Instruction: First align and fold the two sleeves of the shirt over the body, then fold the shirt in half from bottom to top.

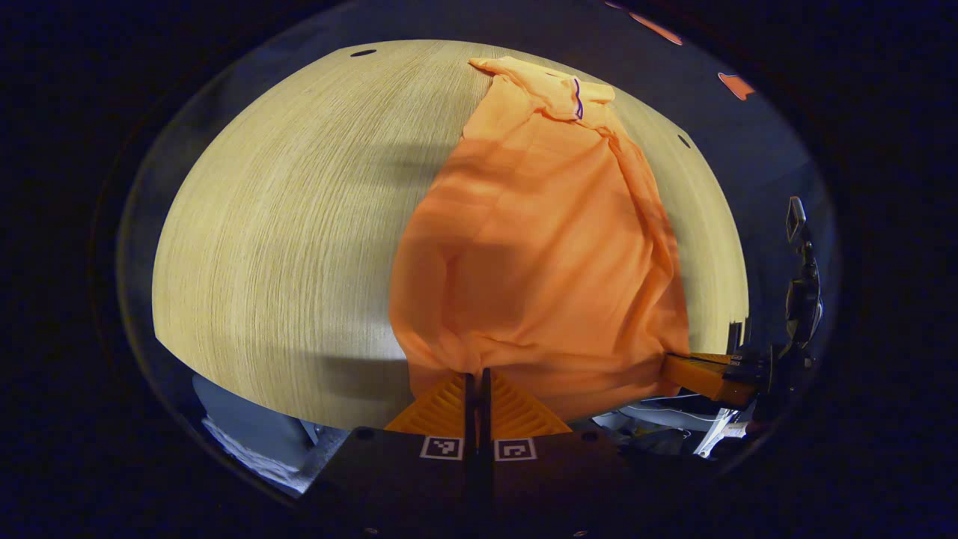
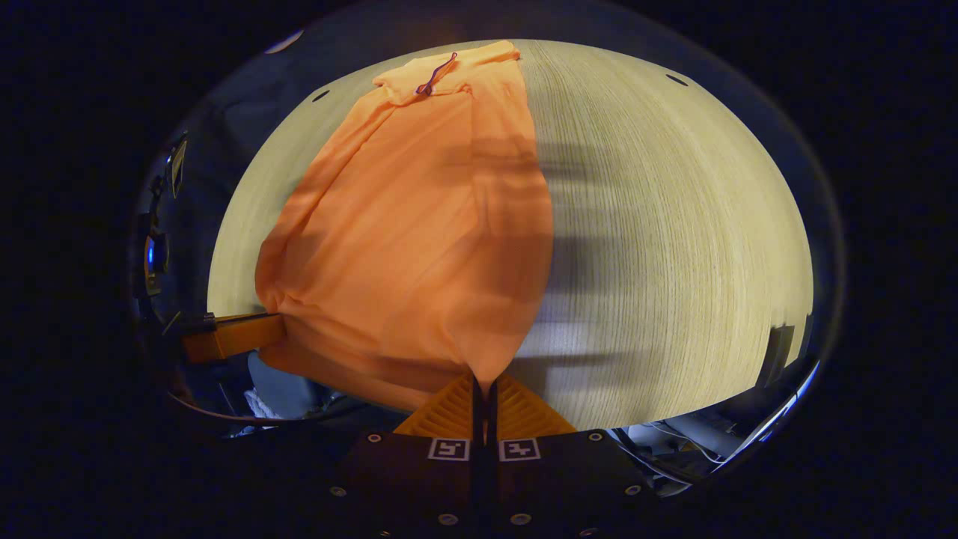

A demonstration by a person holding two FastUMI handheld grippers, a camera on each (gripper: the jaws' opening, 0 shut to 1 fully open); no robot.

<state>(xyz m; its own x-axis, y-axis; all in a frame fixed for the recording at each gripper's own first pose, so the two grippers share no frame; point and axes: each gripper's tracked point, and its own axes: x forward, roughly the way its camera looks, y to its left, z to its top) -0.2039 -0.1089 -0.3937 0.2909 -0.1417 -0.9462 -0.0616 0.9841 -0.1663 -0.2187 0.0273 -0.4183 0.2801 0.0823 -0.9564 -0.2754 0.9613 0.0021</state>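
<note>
Pale wood-grain table [image 1: 284,247] under a hard light, dark booth wall behind it, and small dark holes dot the far edge of the tabletop. Broad shadows fall in bands across the wood and across the cloth. Below the near table edge there's clutter: pale fabric and cables, too dim to sort out.

The orange shirt [image 1: 539,247] lies lengthwise on the table, sleeves already folded in over the body, collar [image 1: 572,93] at the far end, hem at the near edge. A thin purple line runs along the collar; no writing on it can be read.

The left gripper [image 1: 477,382] has its fingers pinched together on the near left hem corner, cloth bunched between them. The right gripper [image 2: 483,385] is likewise clamped on the near right hem corner, fabric rising to a point at its tips. In the left gripper view the right gripper reaches in from the right at the hem. Square black-and-white markers sit on each gripper's body.
</note>
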